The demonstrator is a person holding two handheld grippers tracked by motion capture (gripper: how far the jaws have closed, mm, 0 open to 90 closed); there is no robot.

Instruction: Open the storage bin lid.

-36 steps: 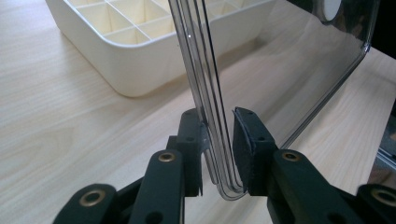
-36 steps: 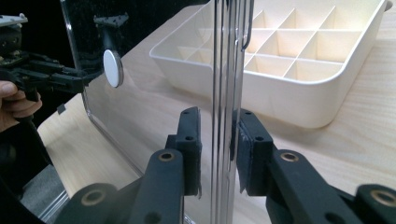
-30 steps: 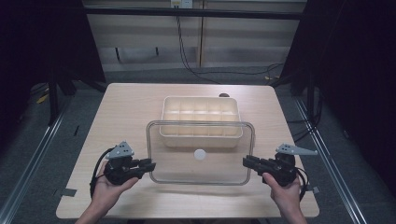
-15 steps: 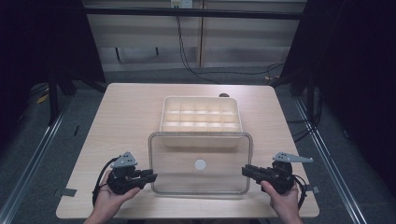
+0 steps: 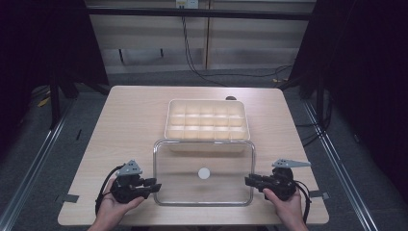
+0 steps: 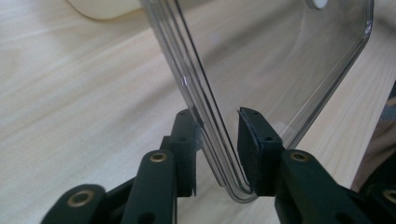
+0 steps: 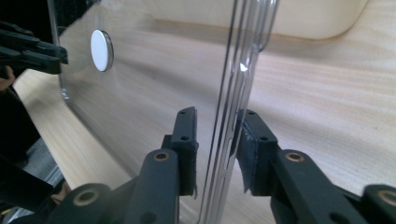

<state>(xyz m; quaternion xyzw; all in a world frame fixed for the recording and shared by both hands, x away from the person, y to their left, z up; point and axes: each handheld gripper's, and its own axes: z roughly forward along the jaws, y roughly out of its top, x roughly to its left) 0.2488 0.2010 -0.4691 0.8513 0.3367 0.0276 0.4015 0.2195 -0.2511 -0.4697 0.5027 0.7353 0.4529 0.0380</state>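
Holding a clear plastic lid by its two short sides, the left gripper and the right gripper sit near the front edge of the wooden table. Each gripper has the lid's rim between its jaws, though a small gap shows beside the rim in both gripper views. Behind the lid sits a cream tray with many little boxes inside, just touching the lid's far edge.

You get even overhead light on the table, while the surroundings past its edges fall into near-black. The high view is soft but readable. In both gripper views the clear lid carries thin glare streaks along its rim, and the background blurs.
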